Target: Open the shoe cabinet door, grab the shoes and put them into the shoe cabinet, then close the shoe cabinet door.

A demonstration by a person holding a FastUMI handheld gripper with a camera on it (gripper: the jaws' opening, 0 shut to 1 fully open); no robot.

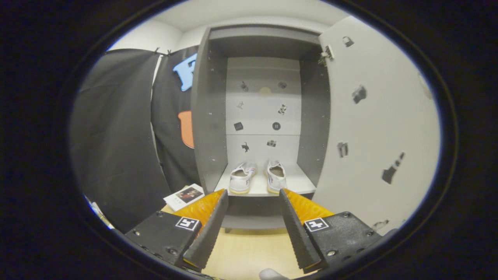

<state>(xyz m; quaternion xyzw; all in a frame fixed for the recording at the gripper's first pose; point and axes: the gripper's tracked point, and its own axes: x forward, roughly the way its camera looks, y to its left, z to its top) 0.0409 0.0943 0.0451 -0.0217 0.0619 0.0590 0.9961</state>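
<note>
Gripper view is looking straight into the open shoe cabinet, where two white canvas shoes are sitting side by side on the bottom shelf, heels facing out, just beyond the fingertips. The claw is hanging released, its two dark ribbed fingers spread wide with nothing between them, over the pale wooden floor in front of the cabinet. The cabinet door is standing swung open to the right, its pale inner face dotted with small dark stickers, and its hinge is showing at the top corner. A small booklet is lying on the floor by the left finger.

With both shoes apparently inside, the door seems to be the thing left to handle. It is looking like a stiff, flat, fairly light panel that should swing freely on its hinges; its face is smooth and likely slippery, so pushing or hooking at the free edge, far from the hinge, is probably the best hold. The shoes themselves are looking soft and light.
</note>
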